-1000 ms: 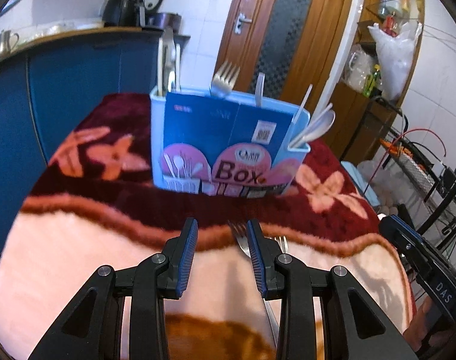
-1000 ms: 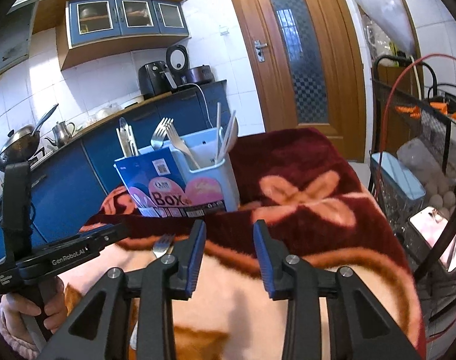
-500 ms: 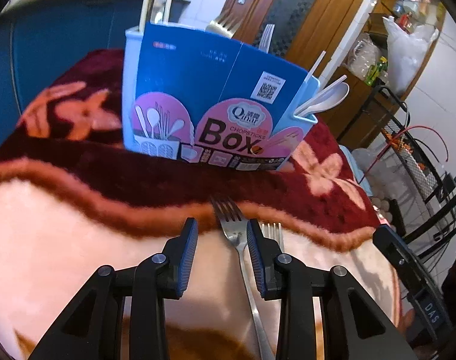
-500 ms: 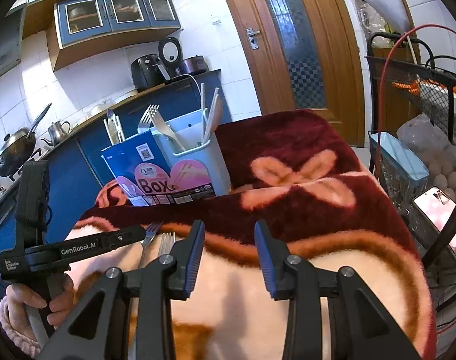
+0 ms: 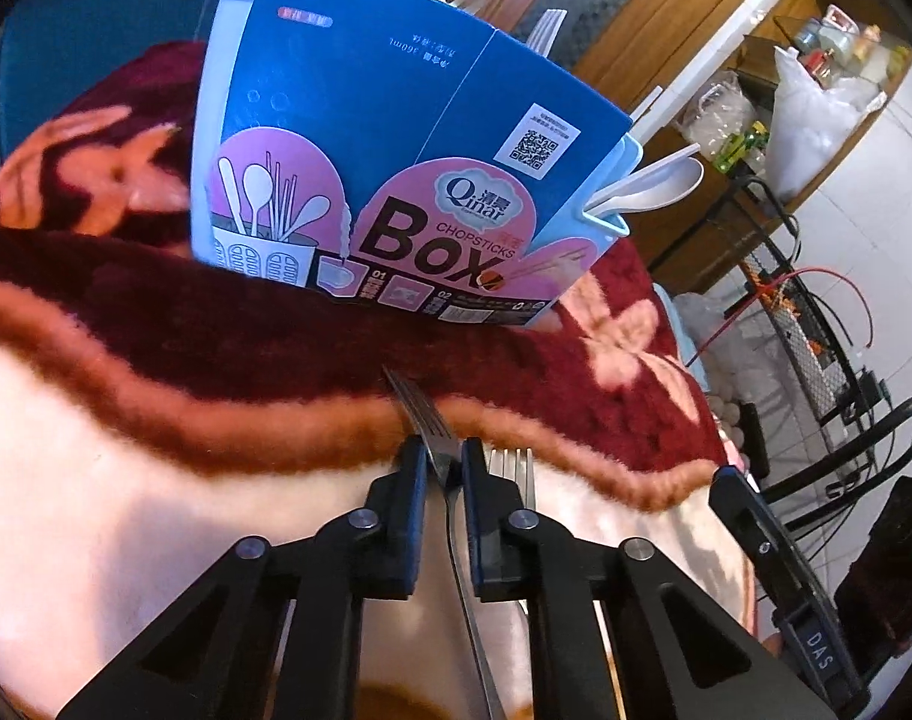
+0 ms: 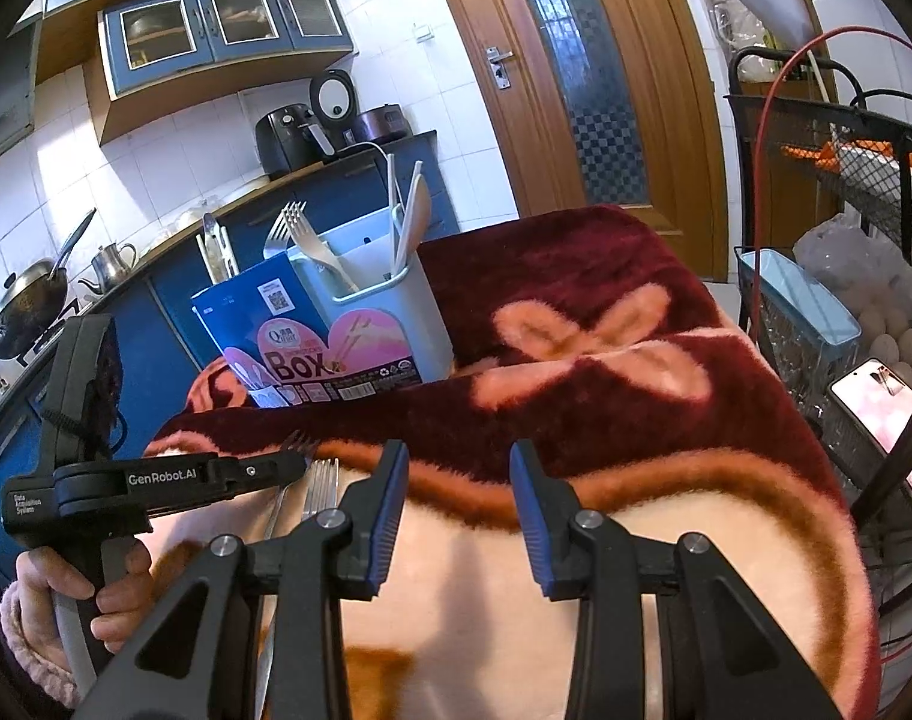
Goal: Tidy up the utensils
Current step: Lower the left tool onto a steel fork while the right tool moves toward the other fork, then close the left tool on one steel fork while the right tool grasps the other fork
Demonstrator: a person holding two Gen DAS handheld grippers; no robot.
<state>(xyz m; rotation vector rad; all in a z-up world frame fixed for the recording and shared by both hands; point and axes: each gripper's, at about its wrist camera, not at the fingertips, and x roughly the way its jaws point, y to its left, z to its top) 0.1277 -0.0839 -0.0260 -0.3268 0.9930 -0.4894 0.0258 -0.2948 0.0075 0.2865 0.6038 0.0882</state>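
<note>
A steel fork [image 5: 417,408] lies on the fleece blanket in front of the blue and pink utensil box [image 5: 396,180]. My left gripper [image 5: 443,457] is closing, and its pads press on the fork's neck from both sides. A second fork [image 5: 513,468] lies just right of it, untouched. The right wrist view shows the left gripper [image 6: 294,468] low at the left, a hand around its handle, with both forks [image 6: 324,486] at its tip. My right gripper [image 6: 459,462] hovers open over the blanket with nothing between its fingers. The box [image 6: 360,324] holds forks, white spoons and chopsticks.
The dark red and peach blanket [image 6: 576,360] covers the table. A blue kitchen counter [image 6: 174,276] with a kettle and pan runs behind the box. A wire rack [image 6: 846,192], eggs and a phone [image 6: 876,408] stand to the right, near a wooden door.
My left gripper dipped forward and down toward the blanket, and its jaws narrowed from wide apart onto the fork's neck. The fork tilted slightly. The right gripper stayed nearly still.
</note>
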